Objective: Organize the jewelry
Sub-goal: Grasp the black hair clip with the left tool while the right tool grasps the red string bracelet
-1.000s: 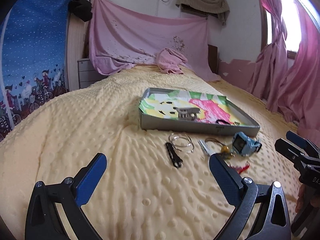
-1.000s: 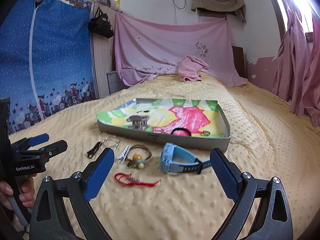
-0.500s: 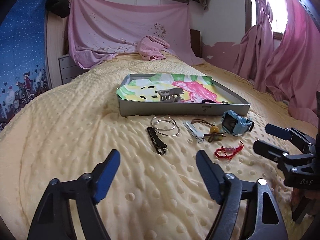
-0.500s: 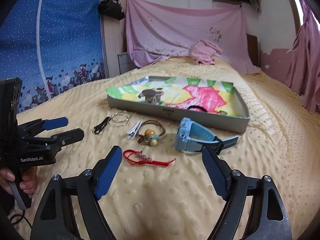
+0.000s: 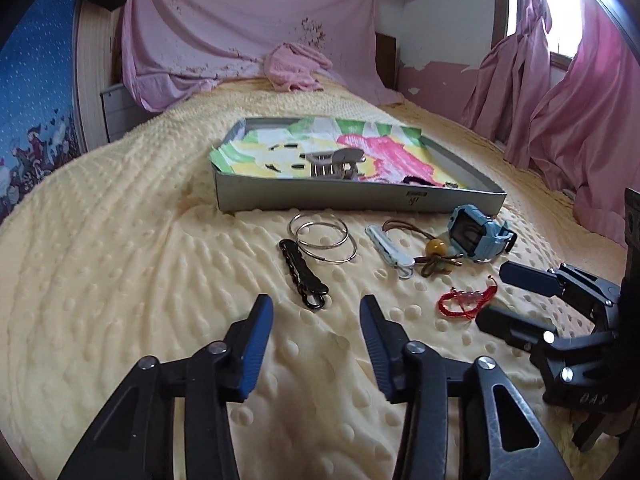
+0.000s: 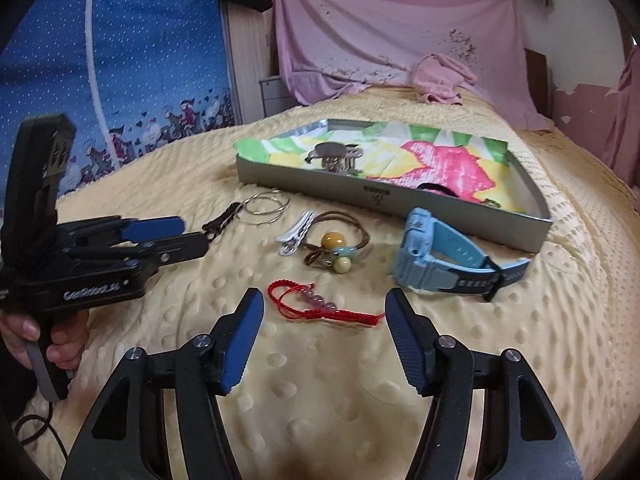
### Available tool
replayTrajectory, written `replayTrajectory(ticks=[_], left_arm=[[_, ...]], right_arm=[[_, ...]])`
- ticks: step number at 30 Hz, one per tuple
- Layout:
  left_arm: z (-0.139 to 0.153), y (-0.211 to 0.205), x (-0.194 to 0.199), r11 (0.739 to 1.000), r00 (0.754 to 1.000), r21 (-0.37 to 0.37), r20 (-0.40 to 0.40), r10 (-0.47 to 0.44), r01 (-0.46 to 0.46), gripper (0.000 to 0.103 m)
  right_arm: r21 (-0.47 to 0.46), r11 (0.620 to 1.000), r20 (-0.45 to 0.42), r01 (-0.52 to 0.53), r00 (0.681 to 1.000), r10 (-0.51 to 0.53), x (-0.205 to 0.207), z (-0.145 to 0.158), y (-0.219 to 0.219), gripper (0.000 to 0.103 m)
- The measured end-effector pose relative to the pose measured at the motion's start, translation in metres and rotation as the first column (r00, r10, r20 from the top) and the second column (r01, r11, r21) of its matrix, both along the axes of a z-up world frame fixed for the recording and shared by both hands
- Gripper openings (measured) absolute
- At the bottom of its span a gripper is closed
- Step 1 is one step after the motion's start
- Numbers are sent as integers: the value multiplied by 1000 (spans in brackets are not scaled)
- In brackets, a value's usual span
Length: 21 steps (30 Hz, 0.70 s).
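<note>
A grey tray with a colourful liner lies on the yellow bedspread and holds a grey hair claw. In front of it lie a black clip, silver hoops, a white clip, a beaded brown tie, a blue watch and a red cord bracelet. My left gripper is open, just short of the black clip. My right gripper is open with the red bracelet between its fingertips.
The bed has a bumpy yellow cover. A pink cloth lies at the head. Pink curtains hang on the right, a blue patterned hanging on the left. A black hair tie and a small ring lie in the tray.
Both grippers have moved forward and down toward the items on the bed, and both have narrowed their opening. The right one now has the red bracelet between its tips.
</note>
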State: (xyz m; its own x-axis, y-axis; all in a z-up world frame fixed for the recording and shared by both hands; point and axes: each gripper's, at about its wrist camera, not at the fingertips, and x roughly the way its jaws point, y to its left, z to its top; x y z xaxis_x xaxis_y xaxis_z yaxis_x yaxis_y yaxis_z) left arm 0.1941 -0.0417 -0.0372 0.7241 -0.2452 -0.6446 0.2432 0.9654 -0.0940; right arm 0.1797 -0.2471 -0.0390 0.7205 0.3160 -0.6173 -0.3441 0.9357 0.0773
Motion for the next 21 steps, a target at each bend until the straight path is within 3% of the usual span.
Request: replayTrajectory(ticks=[7, 9, 15, 21], left_arm=[[-4, -7, 16, 1000, 999, 13, -30, -9, 9, 32], [-7, -7, 18, 1000, 999, 13, -35, -11, 11, 25], [-11, -3, 18, 1000, 999, -19, -34, 1, -1, 19], [-14, -6, 12, 1000, 1000, 1, -13, 8, -8, 17]], right_arm=[[2, 1000, -55, -12, 998, 12, 15, -11, 6, 58], [2, 1000, -61, -23, 998, 23, 17, -12, 8, 58], [0, 999, -62, -37, 997, 37, 16, -14, 11, 55], [4, 1000, -64, -23, 998, 23, 15, -16, 8, 50]])
